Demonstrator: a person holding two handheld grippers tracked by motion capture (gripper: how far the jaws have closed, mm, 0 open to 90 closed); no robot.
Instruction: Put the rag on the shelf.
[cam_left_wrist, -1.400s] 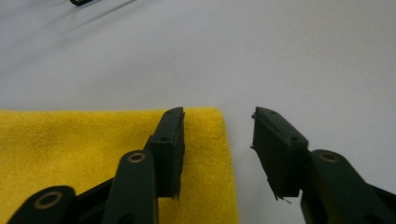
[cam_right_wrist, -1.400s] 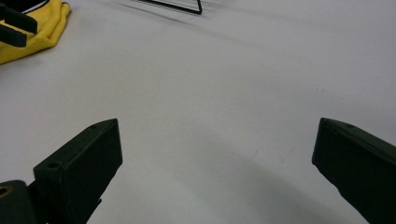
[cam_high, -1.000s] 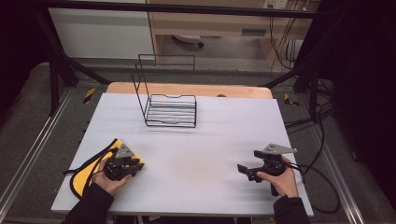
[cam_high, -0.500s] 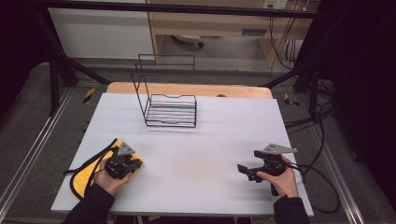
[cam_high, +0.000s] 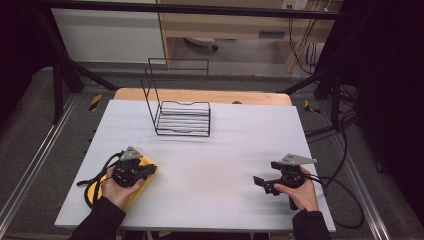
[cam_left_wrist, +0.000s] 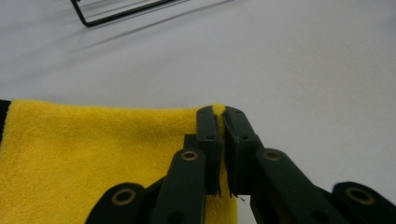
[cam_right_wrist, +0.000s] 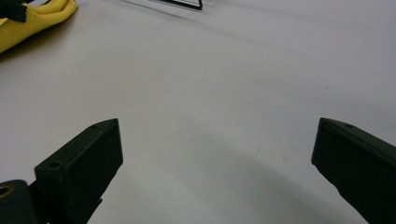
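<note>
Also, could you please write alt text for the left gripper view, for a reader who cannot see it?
The left gripper is shut on the corner of a yellow cloth lying on a white table. Part of a black wire rack shows at the top.

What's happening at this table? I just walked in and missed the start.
A person holds a claw in each hand over a white table. The left claw is shut on the corner of a yellow cloth lying at the near left. The right claw is open above bare tabletop. A black wire rack stands untouched farther back.
</note>
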